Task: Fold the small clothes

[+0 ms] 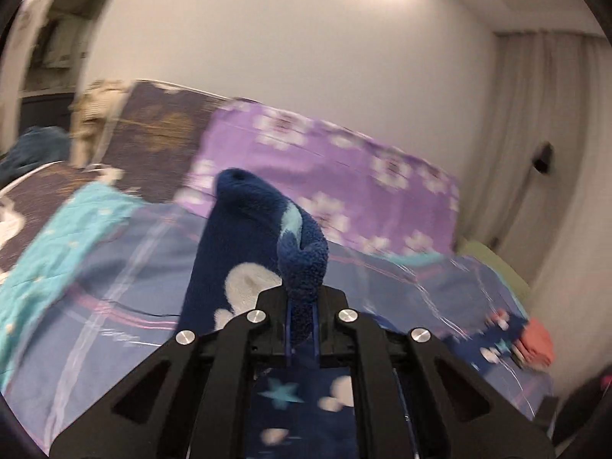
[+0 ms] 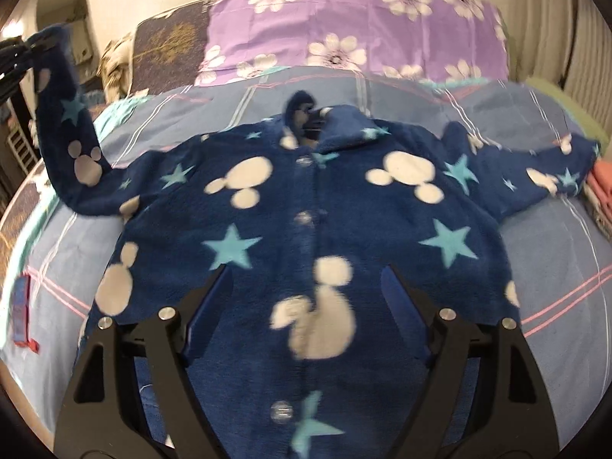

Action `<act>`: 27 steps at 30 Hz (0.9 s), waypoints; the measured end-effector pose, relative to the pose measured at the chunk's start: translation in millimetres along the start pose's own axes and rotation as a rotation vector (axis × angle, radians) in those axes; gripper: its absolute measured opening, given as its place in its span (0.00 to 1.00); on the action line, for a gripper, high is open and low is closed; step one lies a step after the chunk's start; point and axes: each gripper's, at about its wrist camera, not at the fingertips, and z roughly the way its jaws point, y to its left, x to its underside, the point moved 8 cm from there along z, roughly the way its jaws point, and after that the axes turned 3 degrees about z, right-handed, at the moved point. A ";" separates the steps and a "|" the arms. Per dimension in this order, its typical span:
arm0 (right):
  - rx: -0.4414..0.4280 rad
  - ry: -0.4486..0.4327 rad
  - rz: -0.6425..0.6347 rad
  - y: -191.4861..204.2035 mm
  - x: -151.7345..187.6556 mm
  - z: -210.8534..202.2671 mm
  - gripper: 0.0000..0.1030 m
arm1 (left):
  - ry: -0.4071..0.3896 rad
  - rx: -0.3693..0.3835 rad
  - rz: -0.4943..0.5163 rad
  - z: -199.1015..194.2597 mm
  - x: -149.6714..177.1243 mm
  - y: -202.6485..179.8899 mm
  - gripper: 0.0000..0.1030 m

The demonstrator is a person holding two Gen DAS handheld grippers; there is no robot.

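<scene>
1. The left tongs [image 1: 302, 306] are clamped on the cuff of the sleeve [image 2: 72, 141] of a navy fleece jacket [image 2: 306, 229], holding it up off the bed [image 2: 57, 267].
2. The right tongs [image 2: 306, 306] stand wide and empty, hovering over the jacket's lower front.
3. The jacket lies front-up, buttoned, spread across the checked blue bedcover; its other sleeve stretches flat toward a folded pink stack [image 2: 598, 187] at the bed's edge.
4. Beyond lies a purple flowered pillow [image 2: 344, 19], somewhat blurred.
5. Step in hand: probably the first sleeve fold.
6. Next, that sleeve needs carrying across the chest and laying flat, without dragging the body askew.
</scene>
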 end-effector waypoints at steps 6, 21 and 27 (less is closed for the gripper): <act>-0.032 -0.013 0.072 -55.1 -15.0 -1.6 0.60 | 0.155 0.176 0.206 73.4 66.8 -136.5 0.07; -0.435 0.250 0.449 -88.0 -53.0 73.9 0.64 | 0.464 0.274 0.218 128.2 221.1 -190.0 0.37; -0.482 0.327 0.439 -67.7 -43.6 87.1 0.73 | 0.350 0.149 0.349 65.8 209.0 -132.8 0.59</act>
